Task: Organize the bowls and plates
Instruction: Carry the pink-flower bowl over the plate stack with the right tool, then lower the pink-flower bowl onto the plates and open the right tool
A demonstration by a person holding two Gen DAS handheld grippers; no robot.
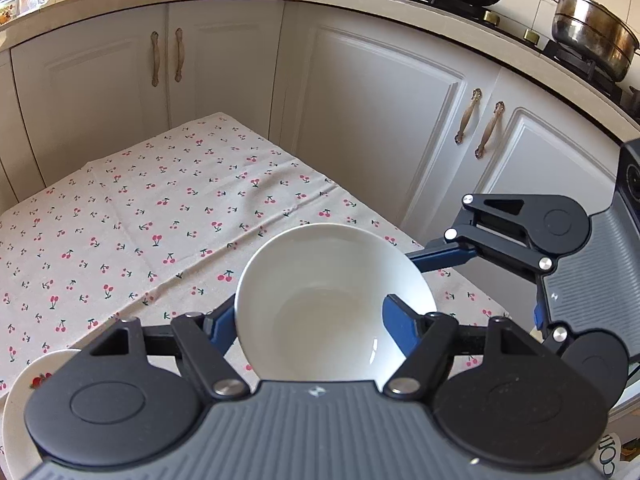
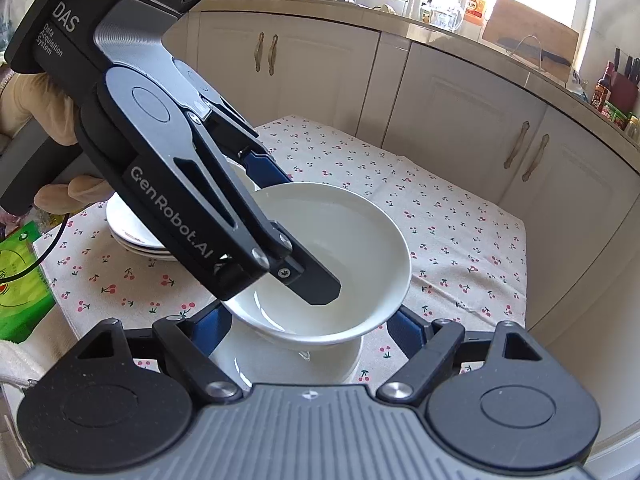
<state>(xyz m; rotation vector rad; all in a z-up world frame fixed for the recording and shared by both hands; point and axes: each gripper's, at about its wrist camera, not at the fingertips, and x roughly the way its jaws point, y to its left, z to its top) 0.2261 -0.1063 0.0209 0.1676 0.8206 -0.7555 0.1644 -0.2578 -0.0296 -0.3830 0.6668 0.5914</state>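
Observation:
A white bowl (image 1: pixel 320 280) hangs tilted above a second white bowl (image 2: pixel 280 360) on the cherry-print tablecloth (image 1: pixel 140 208). My right gripper (image 2: pixel 308 320) is shut on the upper bowl (image 2: pixel 352 232), with a blue finger on each side below its rim. One of its fingers (image 1: pixel 440 258) reaches behind the bowl in the left wrist view. My left gripper (image 1: pixel 311 308) straddles the bowl's wall, one finger inside and one outside. Its jaws stand apart and do not pinch the wall. In the right wrist view the left gripper (image 2: pixel 300 236) comes in from the upper left.
A stack of white plates (image 2: pixel 132 236) lies at the table's left, behind the left gripper. A strawberry-print plate (image 1: pixel 24 392) shows at the near left edge. A green packet (image 2: pixel 20 276) lies off the table's left. White cabinets (image 1: pixel 360 120) close in behind the table.

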